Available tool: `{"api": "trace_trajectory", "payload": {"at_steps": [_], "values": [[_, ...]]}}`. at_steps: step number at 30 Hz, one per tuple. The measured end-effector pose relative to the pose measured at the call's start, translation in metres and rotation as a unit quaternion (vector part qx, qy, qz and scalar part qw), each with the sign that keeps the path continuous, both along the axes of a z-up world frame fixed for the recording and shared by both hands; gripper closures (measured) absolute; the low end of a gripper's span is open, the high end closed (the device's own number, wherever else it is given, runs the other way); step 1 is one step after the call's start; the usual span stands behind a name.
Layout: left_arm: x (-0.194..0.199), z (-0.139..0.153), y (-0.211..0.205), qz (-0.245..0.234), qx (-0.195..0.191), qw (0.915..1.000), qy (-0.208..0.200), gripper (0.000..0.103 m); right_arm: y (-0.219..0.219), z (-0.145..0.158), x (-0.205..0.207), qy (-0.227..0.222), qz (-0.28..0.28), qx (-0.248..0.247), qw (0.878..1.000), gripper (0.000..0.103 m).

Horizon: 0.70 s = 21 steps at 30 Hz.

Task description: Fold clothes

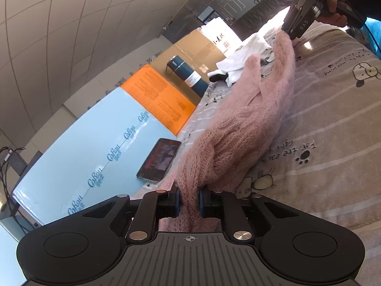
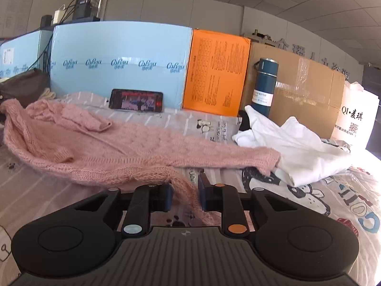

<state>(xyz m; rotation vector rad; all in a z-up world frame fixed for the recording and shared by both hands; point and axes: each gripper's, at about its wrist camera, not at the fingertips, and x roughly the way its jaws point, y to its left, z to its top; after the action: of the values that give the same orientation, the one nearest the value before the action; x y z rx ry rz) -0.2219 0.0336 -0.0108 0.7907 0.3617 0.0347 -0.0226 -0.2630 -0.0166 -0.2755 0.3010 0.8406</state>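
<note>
My left tongs (image 1: 189,202) clench the pink sweater (image 1: 250,109). My right tongs (image 2: 184,196) grip its other end loosely, jaws apart. A white shirt (image 2: 297,147) lies beside it on the bed (image 2: 333,202).

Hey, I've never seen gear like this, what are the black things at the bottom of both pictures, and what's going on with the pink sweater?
They are handheld two-finger grippers, one per hand, each with a camera looking along its fingers. So one picture is the left gripper's view, the other the right gripper's. A pink sweater lies stretched on a cartoon-print bedsheet. Each gripper has pink knit between its blue pads; the left is clamped, the right looks slightly open. Nearby lie a white garment, a phone and a blue bottle.
</note>
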Motion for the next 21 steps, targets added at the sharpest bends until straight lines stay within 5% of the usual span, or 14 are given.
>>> {"api": "trace_trajectory", "payload": {"at_steps": [5,9,14,16,18,21], "values": [[0.02,0.011,0.019,0.018,-0.011,0.9998,-0.001,0.09,0.02,0.018,0.032,0.007,0.006,0.05,0.999,0.088],[0.04,0.014,0.037,0.028,-0.026,0.9989,0.026,0.089,0.046,0.021,0.062,0.023,0.004,0.038,0.999,0.088],[0.066,0.017,0.069,0.036,-0.095,0.992,0.074,0.078,0.07,0.015,0.093,0.051,-0.008,0.019,0.998,0.086],[0.072,0.019,0.081,0.038,-0.143,0.9864,0.072,0.064,0.076,0.012,0.103,0.064,-0.026,0.023,0.997,0.062],[0.076,0.023,0.093,0.027,-0.206,0.9765,0.06,0.045,0.079,0.01,0.111,0.083,-0.045,0.048,0.994,0.058],[0.082,0.022,0.109,0.02,-0.28,0.9586,0.048,0.039,0.077,0.006,0.118,0.101,-0.063,0.088,0.989,0.042]]}}
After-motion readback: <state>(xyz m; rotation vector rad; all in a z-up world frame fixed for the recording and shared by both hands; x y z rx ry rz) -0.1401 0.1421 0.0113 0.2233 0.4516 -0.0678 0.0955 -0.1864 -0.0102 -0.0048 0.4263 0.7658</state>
